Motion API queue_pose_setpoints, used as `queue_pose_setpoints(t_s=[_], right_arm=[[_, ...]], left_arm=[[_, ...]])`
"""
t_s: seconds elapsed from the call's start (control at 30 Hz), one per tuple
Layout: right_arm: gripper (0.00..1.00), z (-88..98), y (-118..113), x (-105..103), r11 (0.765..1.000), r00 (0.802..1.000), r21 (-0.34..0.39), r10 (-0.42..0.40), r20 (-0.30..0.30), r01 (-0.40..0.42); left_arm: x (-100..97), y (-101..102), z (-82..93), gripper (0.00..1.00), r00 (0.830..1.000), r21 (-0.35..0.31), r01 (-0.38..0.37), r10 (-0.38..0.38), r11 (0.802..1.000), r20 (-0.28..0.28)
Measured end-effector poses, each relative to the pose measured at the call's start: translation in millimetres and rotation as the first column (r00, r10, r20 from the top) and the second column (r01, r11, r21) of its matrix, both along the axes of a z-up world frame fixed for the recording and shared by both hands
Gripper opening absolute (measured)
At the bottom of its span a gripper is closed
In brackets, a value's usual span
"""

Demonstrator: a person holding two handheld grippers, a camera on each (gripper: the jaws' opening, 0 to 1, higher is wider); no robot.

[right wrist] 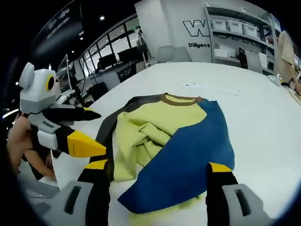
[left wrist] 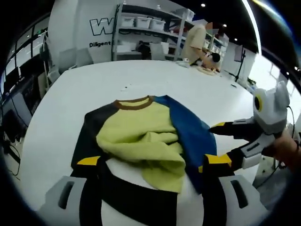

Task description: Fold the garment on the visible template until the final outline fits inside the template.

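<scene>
A sweatshirt (left wrist: 141, 132) lies on the white table (left wrist: 94, 84), brown collar away from me. Its yellow-green body is rumpled in the middle. A blue sleeve (left wrist: 190, 134) is folded across one side and a black sleeve (left wrist: 87, 136) runs down the other. My left gripper (left wrist: 153, 160) is open, its yellow-tipped jaws straddling the near hem. My right gripper (left wrist: 221, 141) reaches in beside the blue sleeve, open. In the right gripper view the blue sleeve (right wrist: 188, 155) lies between the open right gripper's (right wrist: 157, 165) jaws. The left gripper (right wrist: 91, 129) hovers open by the black sleeve (right wrist: 110, 129).
A black strip (left wrist: 136, 200) crosses the near side under my left jaws. A person (left wrist: 200, 42) bends over the table's far edge. Shelves with bins (left wrist: 146, 23) stand behind. Desks and monitors (right wrist: 108, 66) lie past the table edge. A hand (left wrist: 287, 150) holds the right gripper.
</scene>
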State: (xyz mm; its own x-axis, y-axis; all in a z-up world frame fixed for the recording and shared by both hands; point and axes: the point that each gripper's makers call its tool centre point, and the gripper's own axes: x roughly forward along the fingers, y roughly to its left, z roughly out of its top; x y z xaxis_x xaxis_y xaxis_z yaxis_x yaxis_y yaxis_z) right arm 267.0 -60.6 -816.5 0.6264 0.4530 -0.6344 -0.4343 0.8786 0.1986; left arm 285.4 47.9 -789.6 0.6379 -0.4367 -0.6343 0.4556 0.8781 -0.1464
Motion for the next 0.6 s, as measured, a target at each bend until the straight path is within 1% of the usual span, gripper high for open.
queue_pose_setpoints(t_s=[0.13,0.17,0.3,0.33,0.4,0.53,0.6], right_arm=[[0.76,-3.3,-2,-5,1.000,1.000,-0.010,-0.001,-0.004,0.001],[0.74,-5.5,-2,-7,1.000,1.000,-0.017,0.000,-0.009,0.000],[0.67,-10.9,-3,-14,0.999,1.000,-0.045,0.002,-0.009,-0.002],[0.66,-13.8,-3,-18,0.998,1.000,-0.062,0.007,-0.008,-0.008],[0.62,-17.3,-4,-20,0.997,1.000,-0.078,0.005,-0.024,-0.007],[0.58,-21.9,-4,-23,0.996,0.999,-0.087,-0.001,-0.035,-0.002],[0.54,-24.4,-7,-24,0.991,1.000,-0.134,0.005,-0.020,-0.008]], left_arm=[[-3.1,-2,-7.8,0.77,1.000,0.007,-0.008,0.008,1.000,-0.013],[-4.7,-5,-10.5,0.76,1.000,0.005,-0.008,0.008,1.000,-0.024],[-8.8,-13,-16.5,0.71,0.999,-0.009,-0.004,0.003,1.000,-0.036],[-10.0,-15,-20.4,0.70,0.999,-0.010,-0.006,0.005,1.000,-0.048],[-11.3,-21,-27.0,0.68,0.998,-0.009,0.003,-0.003,1.000,-0.055],[-12.4,-29,-36.7,0.62,0.998,-0.002,0.013,-0.013,1.000,-0.063],[-12.3,-33,-40.4,0.61,0.998,-0.006,0.008,-0.008,1.000,-0.063]])
